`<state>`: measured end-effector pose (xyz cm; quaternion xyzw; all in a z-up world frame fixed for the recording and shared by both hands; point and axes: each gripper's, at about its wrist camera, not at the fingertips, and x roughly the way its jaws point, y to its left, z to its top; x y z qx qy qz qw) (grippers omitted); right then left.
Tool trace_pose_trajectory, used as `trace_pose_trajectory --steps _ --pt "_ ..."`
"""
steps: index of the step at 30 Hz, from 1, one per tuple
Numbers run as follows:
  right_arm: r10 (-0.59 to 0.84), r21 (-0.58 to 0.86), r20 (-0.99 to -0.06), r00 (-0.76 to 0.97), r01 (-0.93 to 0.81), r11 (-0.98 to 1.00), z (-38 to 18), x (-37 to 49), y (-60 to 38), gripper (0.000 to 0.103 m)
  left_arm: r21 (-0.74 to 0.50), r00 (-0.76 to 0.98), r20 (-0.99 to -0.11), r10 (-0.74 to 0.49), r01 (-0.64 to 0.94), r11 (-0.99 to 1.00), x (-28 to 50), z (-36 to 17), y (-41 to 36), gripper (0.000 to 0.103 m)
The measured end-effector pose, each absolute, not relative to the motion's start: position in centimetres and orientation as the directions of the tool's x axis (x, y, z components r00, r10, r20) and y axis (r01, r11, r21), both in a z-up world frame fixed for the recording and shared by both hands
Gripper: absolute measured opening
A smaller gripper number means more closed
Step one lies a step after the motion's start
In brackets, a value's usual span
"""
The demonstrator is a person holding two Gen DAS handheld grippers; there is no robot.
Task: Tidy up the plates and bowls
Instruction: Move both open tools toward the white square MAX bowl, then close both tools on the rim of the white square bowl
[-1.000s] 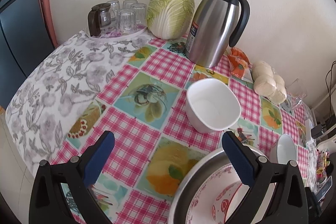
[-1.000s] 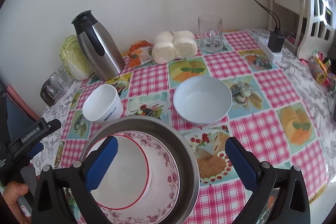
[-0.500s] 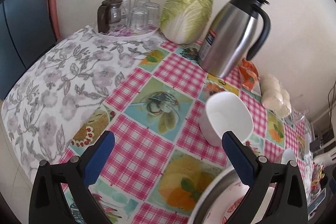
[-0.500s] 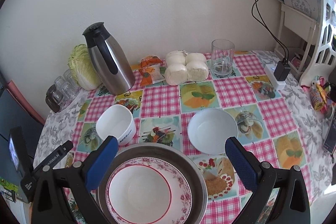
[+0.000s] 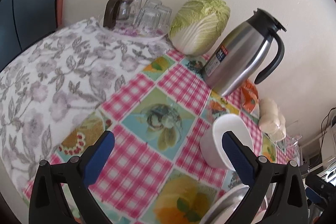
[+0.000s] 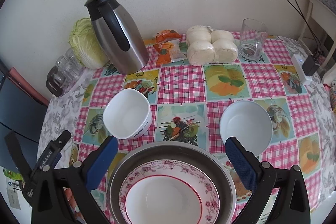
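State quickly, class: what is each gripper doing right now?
Left gripper: open, holding nothing, above the tablecloth.
Right gripper: open, holding nothing, above the metal bowl.

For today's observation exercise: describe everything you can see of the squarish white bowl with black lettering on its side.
The squarish white bowl stands upright and empty on the checked tablecloth, in front of the steel jug. It looks glossy, like ceramic or melamine, with rounded corners and black "MAX" lettering low on one side. Nothing touches it; the metal basin sits apart, nearer the camera.
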<state>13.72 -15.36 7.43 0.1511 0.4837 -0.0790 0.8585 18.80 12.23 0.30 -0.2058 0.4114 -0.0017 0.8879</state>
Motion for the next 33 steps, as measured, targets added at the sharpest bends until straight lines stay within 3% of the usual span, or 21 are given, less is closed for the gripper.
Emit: trace_pose_trajectory --steps 3,14,21,30,33 --pt "0.016 0.179 -0.858 0.513 0.270 0.946 7.1 15.0 -15.0 0.103 -0.348 0.681 -0.715 -0.158 -0.150 0.926 19.4 0.3 11.9 0.102" --pt "0.006 0.138 -0.892 0.452 0.260 0.956 5.3 20.0 -14.1 0.100 -0.436 0.661 -0.692 -0.290 -0.062 0.898 21.5 -1.2 10.1 0.102" --pt "0.001 0.106 -0.919 0.393 0.244 0.964 3.0 22.3 -13.7 0.072 -0.440 0.609 -0.722 -0.329 -0.037 0.897 22.8 -2.8 8.4 0.102" --pt "0.018 0.091 -0.943 0.332 0.204 0.975 0.2 24.8 -12.8 0.048 -0.452 0.576 -0.733 -0.363 -0.013 0.892 23.8 -3.8 7.5 0.101" --pt "0.005 0.067 -0.950 0.314 0.187 0.980 -0.5 25.6 -12.3 0.042 -0.456 0.563 -0.733 -0.380 0.007 0.890 24.2 -4.1 6.9 0.096"
